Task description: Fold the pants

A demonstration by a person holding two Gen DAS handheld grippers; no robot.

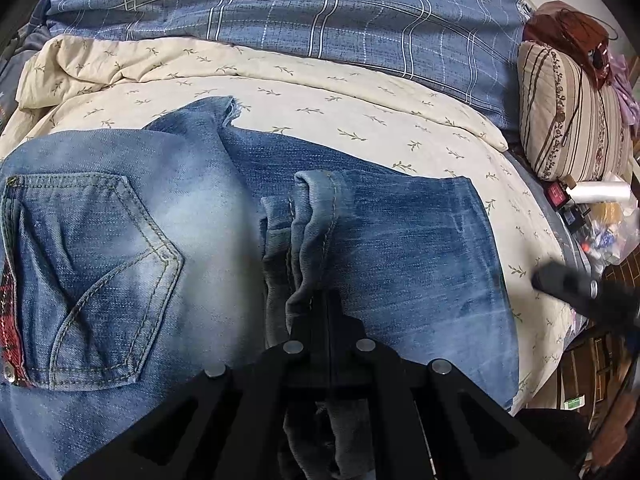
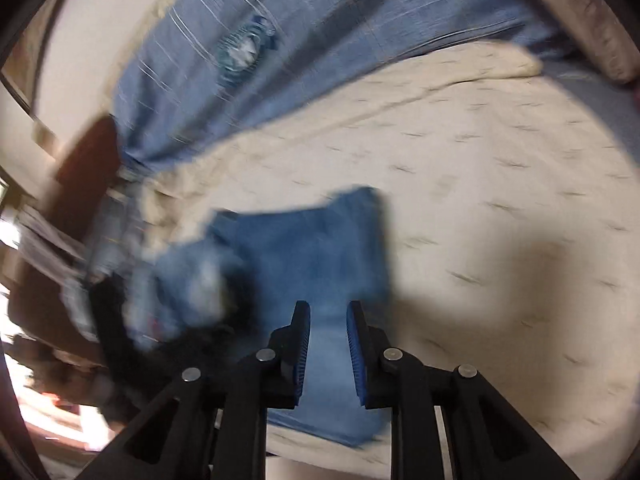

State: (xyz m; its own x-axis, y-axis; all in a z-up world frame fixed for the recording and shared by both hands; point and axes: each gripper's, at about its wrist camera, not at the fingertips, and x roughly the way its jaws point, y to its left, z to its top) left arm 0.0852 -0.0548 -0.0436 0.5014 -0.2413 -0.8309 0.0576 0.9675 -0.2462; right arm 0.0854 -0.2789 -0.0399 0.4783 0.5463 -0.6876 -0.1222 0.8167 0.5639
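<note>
The faded blue denim pants (image 1: 168, 248) fill the lower half of the left wrist view, lying on a cream quilt with a small leaf print (image 1: 320, 92) that covers the bed. A stitched back pocket (image 1: 88, 276) shows at the lower left of that frame, with a strip of red plaid lining at its left edge. At centre, a bunched roll of hem and seam (image 1: 312, 224) runs down into the black left claw (image 1: 330, 312), whose fingers are pressed together on that fold. The black right claw (image 1: 576, 284) appears as a blur at the right edge there.

The right wrist view is smeared by motion, so pocket and stitching are lost; it shows only a blue patch of the pants (image 2: 312, 248) at lower centre. The right claw (image 2: 328, 344) hangs over it with its blue-ribbed fingers apart, nothing between them.

Beyond the quilt lies a blue plaid cover with a round crest (image 1: 360, 20). Only the left wrist view shows a striped floral pillow (image 1: 568, 120) at the upper right.
</note>
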